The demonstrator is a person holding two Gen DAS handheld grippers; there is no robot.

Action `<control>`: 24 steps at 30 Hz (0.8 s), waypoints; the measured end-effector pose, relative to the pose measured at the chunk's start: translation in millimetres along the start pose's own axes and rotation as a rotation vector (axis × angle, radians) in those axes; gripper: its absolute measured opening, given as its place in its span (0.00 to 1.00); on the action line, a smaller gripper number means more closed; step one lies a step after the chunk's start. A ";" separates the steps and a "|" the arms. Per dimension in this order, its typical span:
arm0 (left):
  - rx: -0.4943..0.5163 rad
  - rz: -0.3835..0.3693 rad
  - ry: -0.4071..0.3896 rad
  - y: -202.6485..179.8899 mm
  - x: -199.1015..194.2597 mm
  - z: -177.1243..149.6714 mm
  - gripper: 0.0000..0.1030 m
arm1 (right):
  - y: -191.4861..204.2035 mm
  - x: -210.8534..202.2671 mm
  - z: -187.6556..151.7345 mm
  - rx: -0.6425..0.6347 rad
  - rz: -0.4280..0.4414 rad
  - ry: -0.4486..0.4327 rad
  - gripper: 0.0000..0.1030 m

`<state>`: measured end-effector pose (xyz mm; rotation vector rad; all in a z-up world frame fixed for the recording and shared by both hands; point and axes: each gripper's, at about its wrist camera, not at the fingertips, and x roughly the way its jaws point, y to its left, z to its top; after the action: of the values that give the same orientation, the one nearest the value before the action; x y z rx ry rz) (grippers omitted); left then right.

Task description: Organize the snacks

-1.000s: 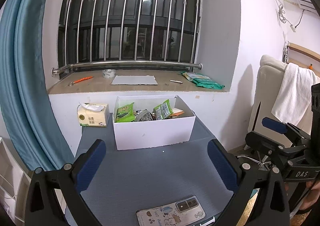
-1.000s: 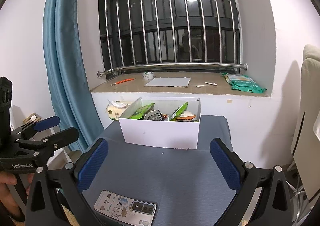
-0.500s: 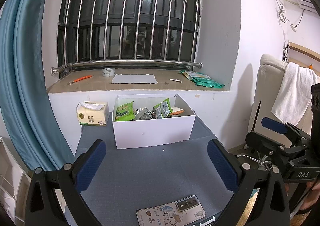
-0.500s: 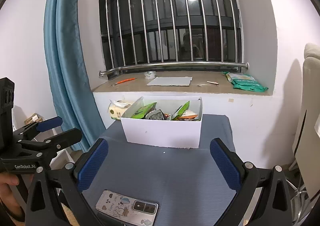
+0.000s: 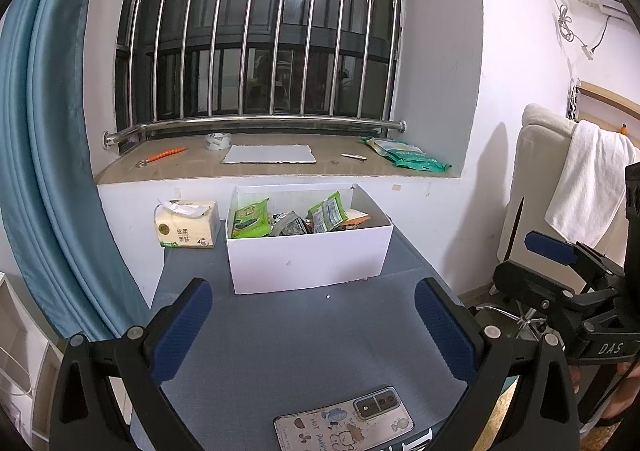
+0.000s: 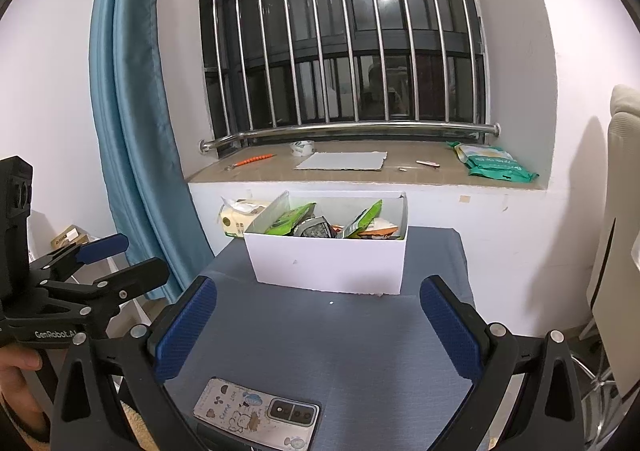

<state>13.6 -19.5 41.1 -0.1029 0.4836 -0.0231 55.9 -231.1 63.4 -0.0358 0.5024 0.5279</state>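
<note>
With its blue-padded fingers spread wide and nothing between them, the left gripper (image 5: 312, 325) hangs over the near part of the grey table (image 5: 280, 351), pointed straight at the white box (image 5: 308, 259). The right gripper (image 6: 316, 327) is held the same way — jaws apart, empty, aimed at the same box from slightly to the right. Both seem parked at a standoff rather than reaching, which would suit either a pause at the end of the job or the moment before a first reach; the frames alone do not settle which.

A phone in a cartoon case (image 5: 344, 419) lies flat on the table just below the fingers, clear of the box. Farther out, the snacks (image 5: 288, 219) — green packets and a dark one among them — stand loosely inside the white box, which sits toward the back of the table under the windowsill (image 5: 276, 171). A tissue pack (image 5: 186, 223) rests just beside the box on its left.

Compared with a second ago, almost nothing has changed: the box, snacks and phone lie as they did, and both grippers have only drifted slightly, their jaws as wide as before.
</note>
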 end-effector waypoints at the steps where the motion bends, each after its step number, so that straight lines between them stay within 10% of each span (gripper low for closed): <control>1: 0.001 0.000 0.001 -0.1 0.1 0.1 1.00 | -0.5 0.1 -0.1 0.000 0.001 0.000 1.00; 24: 0.001 -0.003 0.007 0.5 0.9 -1.2 1.00 | 1.1 0.8 -2.1 0.004 0.004 0.006 1.00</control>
<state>13.8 -19.2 39.5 -0.1029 0.4906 -0.0270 55.0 -230.1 61.3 -0.0325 0.5091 0.5307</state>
